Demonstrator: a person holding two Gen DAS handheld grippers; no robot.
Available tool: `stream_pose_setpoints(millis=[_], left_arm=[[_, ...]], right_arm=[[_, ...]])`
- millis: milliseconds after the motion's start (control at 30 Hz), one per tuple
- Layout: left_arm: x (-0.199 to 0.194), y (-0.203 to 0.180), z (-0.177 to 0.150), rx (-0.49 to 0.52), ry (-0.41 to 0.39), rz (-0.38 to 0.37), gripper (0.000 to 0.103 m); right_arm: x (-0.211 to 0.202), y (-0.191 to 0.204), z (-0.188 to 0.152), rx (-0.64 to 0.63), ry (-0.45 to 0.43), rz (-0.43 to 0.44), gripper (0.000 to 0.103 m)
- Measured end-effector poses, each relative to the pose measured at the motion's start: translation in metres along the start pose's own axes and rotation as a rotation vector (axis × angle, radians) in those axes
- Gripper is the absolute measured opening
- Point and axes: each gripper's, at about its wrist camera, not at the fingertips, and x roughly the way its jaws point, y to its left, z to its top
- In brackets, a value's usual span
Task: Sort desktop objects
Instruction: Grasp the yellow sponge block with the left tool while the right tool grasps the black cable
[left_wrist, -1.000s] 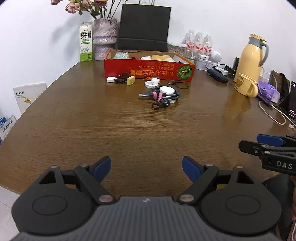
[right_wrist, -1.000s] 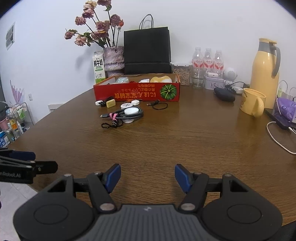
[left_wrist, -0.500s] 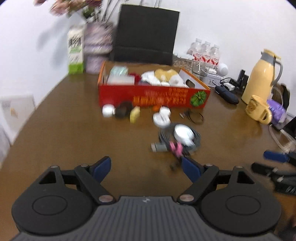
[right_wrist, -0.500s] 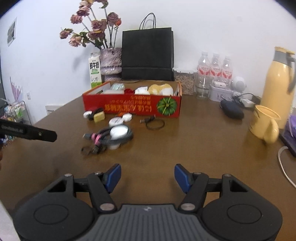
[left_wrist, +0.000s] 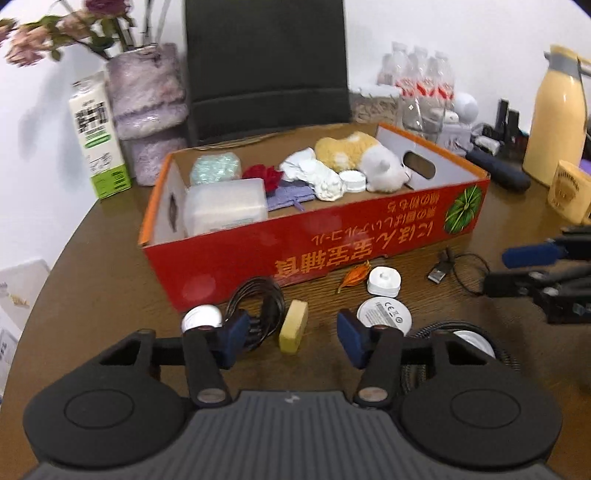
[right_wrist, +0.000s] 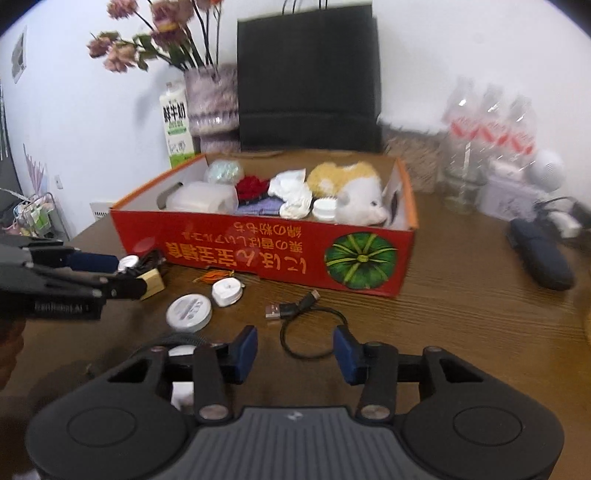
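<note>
Both tongs (left_wrist: 291, 338) (right_wrist: 295, 349) gape empty; only left view shows yellow block (left_wrist: 293, 326) betw. its tips.

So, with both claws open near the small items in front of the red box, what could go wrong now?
The left claw brackets the yellow block, but the coiled black cable lies beside its left finger and may get caught. The right claw aims at the thin USB cable; a limp loop can slip out or drag the white puck.
</note>
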Motion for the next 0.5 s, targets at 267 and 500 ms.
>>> stream_pose_setpoints(millis=[267, 500], left_arm=[[0.017, 0.002, -0.002, -0.009, 0.0, 0.01, 0.026], [0.003, -0.015, -0.007, 0.023, -0.028, -0.001, 0.012]], right_arm=[[0.044, 0.001, 0.004, -0.019, -0.006, -0.026, 0.041], [0.039, 0.015, 0.0, -0.083, -0.015, 0.008, 0.002]])
